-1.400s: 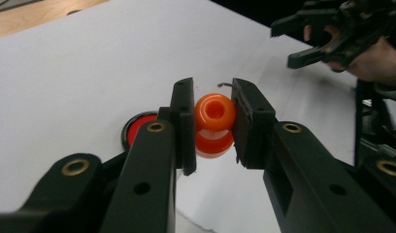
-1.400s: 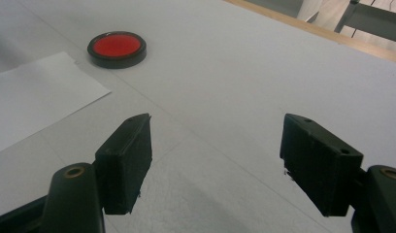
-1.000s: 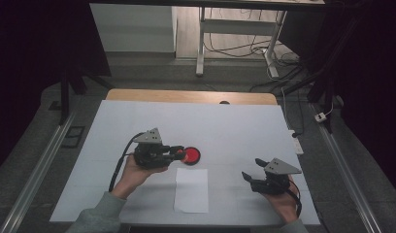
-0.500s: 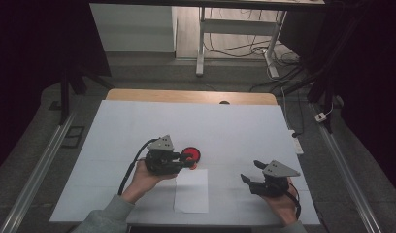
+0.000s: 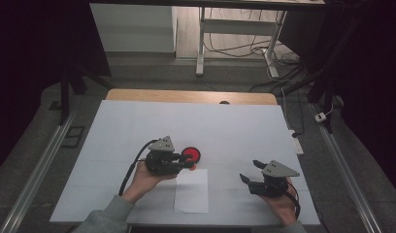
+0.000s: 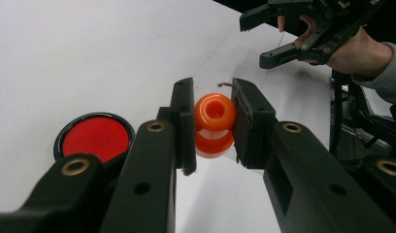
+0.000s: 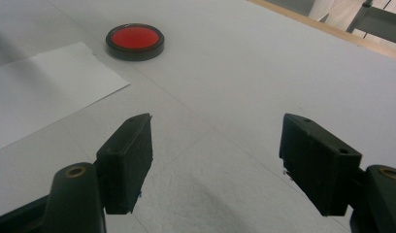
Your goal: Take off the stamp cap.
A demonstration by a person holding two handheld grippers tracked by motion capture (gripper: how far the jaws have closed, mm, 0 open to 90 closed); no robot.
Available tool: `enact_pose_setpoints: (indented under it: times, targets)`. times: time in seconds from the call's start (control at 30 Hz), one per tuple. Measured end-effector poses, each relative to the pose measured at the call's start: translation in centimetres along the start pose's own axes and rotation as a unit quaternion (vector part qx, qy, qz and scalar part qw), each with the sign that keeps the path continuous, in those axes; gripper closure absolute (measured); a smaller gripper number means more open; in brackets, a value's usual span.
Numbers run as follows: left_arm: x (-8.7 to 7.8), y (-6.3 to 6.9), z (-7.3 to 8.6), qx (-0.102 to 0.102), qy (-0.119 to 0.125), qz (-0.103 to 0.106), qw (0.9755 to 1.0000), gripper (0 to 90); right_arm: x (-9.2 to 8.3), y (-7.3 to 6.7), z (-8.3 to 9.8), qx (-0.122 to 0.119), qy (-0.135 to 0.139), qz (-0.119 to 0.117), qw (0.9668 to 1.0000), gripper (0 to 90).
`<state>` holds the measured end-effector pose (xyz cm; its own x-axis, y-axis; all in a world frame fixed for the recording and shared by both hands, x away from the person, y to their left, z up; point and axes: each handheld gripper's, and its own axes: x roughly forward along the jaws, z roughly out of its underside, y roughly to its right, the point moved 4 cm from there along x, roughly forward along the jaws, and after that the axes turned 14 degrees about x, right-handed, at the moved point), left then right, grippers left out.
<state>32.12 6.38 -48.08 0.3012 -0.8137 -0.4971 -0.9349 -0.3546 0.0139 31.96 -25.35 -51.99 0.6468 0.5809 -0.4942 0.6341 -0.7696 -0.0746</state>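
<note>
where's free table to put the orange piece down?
Bare sheet lies between the white paper and the right gripper, also across the far half beyond the red disc. It is crowded around the left gripper, shut on the orange piece.

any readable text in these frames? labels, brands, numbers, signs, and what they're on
None readable.
Red disc in its black rim: plain face, no print.
Orange stamp-like piece between the left gripper's jaws: no marking visible.
White sheet on the table: blank.
Right gripper, jaws apart: bare black, with holes and brass screws, no lettering.
</note>
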Motion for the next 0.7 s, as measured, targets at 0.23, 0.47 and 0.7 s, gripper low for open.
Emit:
enact_pose_setpoints:
  times: [0.23,0.47,0.7]
  targets:
    - [0.2,0.2,0.3,0.006,-0.007,-0.001,1.0,72.5,0.1,-0.6,-0.1,-0.012,0.0,0.0,0.9999,27.9]
    - [-0.4,0.0,0.2,0.003,0.0,-0.008,1.0,72.5,0.4,-1.2,-0.6,-0.013,0.009,-0.008,0.9998,29.0]
    - [-0.4,0.0,0.2,0.004,0.0,-0.008,1.0,72.5,0.6,-1.9,-0.9,-0.012,0.004,-0.02,0.9997,30.8]
